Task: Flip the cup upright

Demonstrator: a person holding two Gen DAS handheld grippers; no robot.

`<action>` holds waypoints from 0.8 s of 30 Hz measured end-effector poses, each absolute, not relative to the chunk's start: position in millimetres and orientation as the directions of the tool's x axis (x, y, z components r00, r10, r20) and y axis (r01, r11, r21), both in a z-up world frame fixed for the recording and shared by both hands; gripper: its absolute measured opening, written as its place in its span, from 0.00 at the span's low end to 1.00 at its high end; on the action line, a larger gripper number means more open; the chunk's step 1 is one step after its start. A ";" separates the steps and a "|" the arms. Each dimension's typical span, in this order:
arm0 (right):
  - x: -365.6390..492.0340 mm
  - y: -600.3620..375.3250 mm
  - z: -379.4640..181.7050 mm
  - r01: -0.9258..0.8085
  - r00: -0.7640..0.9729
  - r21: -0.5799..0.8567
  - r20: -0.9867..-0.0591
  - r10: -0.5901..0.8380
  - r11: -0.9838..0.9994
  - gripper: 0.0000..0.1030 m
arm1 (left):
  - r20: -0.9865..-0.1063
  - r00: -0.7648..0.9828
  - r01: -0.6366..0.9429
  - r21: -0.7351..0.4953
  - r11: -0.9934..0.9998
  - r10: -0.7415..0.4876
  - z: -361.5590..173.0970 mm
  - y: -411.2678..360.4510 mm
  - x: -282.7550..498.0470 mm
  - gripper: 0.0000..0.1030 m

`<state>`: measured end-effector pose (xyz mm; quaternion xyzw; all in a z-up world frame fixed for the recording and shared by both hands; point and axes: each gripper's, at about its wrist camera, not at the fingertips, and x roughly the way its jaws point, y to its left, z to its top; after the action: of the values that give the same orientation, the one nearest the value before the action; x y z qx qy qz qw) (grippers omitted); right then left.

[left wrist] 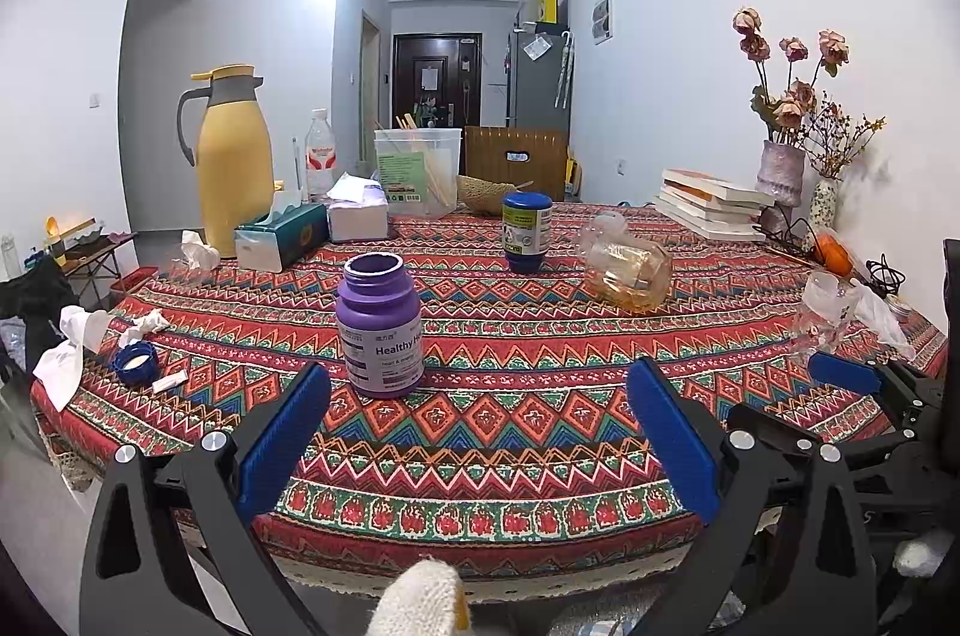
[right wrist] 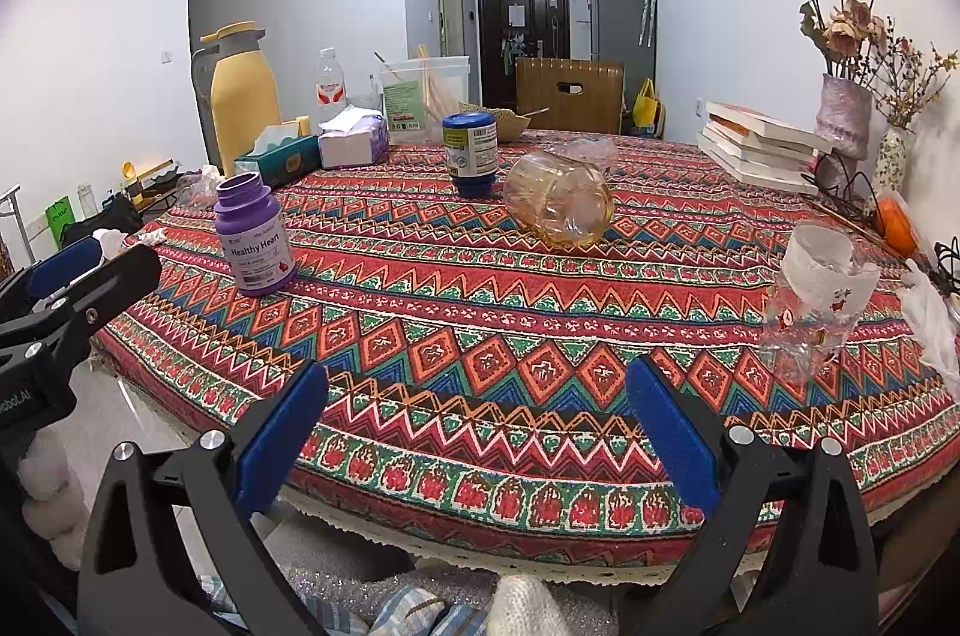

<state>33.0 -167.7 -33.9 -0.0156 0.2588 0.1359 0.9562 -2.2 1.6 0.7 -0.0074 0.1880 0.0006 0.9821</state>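
- The left claw (left wrist: 477, 393) hangs over the near edge of the bench (left wrist: 540, 486), its two blue fingers spread wide with nothing between them.
- The right claw (right wrist: 477, 396) sits at the same near edge, also spread wide and empty.
- Each claw shows in the other's view: the right one at the far right edge of the left view, the left one at the far left edge of the right view.
- The cup (right wrist: 558, 204), a clear amber glass, lies on its side on the patterned cloth around the middle of the bench, well apart from both claws.
- In the right view its open mouth faces the camera, turned slightly right; in the left view the cup (left wrist: 627, 267) lies right of centre.
- A blue bottle (right wrist: 470, 153) stands upside down on its cap just behind and left of the cup.
- A purple bottle (left wrist: 379, 330) without a lid stands upright ahead of the left claw's left finger.
- A blue cap (left wrist: 137, 363) lies near the left edge among crumpled tissues (left wrist: 72, 342).
- A clear glass with white paper (right wrist: 819, 297) inside stands near the right edge.
- A yellow jug (left wrist: 231, 162), a tissue box (left wrist: 282, 234), a stack of books (left wrist: 711, 204) and a vase of dried flowers (left wrist: 780, 171) stand along the far side.
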 end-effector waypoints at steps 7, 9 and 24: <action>32.5 -167.0 -33.4 -0.268 0.829 0.040 -0.499 0.252 0.962 0.93 | -0.368 0.930 -0.003 -0.012 1.000 -0.002 1.6 1.9 -1.8 0.93; 32.5 -166.9 -33.3 -0.268 0.829 0.040 -0.499 0.252 0.963 0.93 | -0.368 0.930 -0.003 -0.011 1.000 -0.001 1.8 1.9 -1.8 0.93; 32.0 -167.0 -32.5 -0.268 0.830 0.039 -0.498 0.251 0.963 0.93 | -0.365 0.931 -0.002 -0.010 1.000 -0.002 2.9 2.2 -1.5 0.93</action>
<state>32.0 -167.0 -32.5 -0.0160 0.2580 0.1357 0.9564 -1.5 2.2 2.9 -0.0049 0.1859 -0.0002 0.9826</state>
